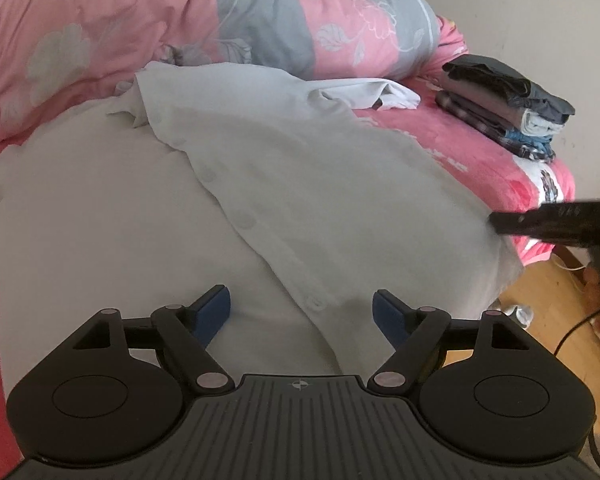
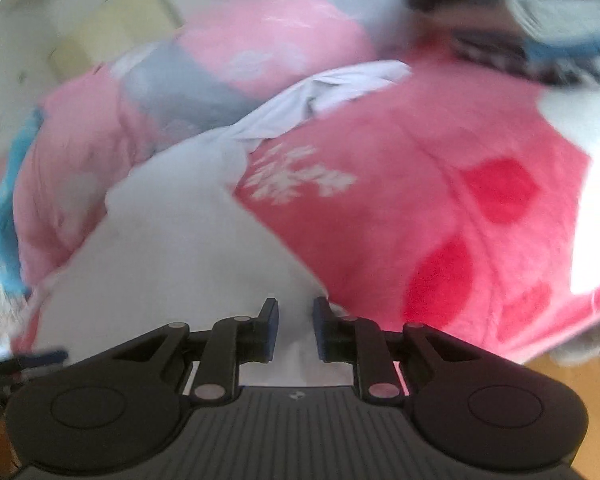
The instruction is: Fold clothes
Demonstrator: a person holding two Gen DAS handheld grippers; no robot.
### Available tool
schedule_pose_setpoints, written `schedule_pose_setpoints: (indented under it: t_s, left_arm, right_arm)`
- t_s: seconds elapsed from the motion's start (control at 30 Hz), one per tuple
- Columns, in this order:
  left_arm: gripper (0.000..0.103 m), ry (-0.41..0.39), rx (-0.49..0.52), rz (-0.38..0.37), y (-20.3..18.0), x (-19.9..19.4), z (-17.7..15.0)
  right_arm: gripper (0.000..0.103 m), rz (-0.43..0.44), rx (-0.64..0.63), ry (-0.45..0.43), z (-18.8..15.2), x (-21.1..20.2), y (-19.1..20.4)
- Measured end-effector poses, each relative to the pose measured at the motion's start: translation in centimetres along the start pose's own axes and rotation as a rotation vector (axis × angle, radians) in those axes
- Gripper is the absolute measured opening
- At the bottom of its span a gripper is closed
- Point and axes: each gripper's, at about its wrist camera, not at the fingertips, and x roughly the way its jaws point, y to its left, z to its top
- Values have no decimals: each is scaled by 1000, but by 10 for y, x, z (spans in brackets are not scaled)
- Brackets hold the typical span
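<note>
White button-front shirt (image 1: 260,184) lies spread across the bed on a pink plush blanket (image 1: 452,144), placket running diagonally from upper left toward the near edge, a row of white buttons visible along it. Collar end and one sleeve bunch up at the far side, against a rumpled pink and grey floral quilt (image 1: 260,20).

Left gripper (image 1: 302,312) hovers low over the near hem of the shirt. Jaws stand wide apart, blue pads clear on both sides, nothing held; cloth and one button show in the gap below.

Right gripper (image 2: 296,328): jaws narrow but not closed, a slim gap between the blue pads. White shirt fabric shows in that gap; whether the pads pinch it cannot be told, as the right wrist view is smeared with motion blur. In the left wrist view the same gripper (image 1: 540,222) appears as a dark blurred bar at the shirt's right edge, near the bed's side.

Stack of folded dark and grey garments (image 1: 504,104) sits on the blanket at the far right corner of the bed, well apart from the shirt. Wooden floor (image 1: 540,300) shows beyond the bed edge, with a dark cable lying on it.
</note>
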Motion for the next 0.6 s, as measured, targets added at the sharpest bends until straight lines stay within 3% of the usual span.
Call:
schedule_pose_setpoints:
  t_s: [0.13,0.27,0.6]
  left_arm:
    - [79,-21,-29,-30,8,-7,7]
    - [79,-63,-61,-67,17,-10,19]
    - [79,-133,-79,-96,34,43,34]
  right_arm:
    - [22,-41,-33,-44,16,-12,12]
    - [23,-22,-55,-39,39,-4,33]
    - [27,156,-106,82,118,78,103]
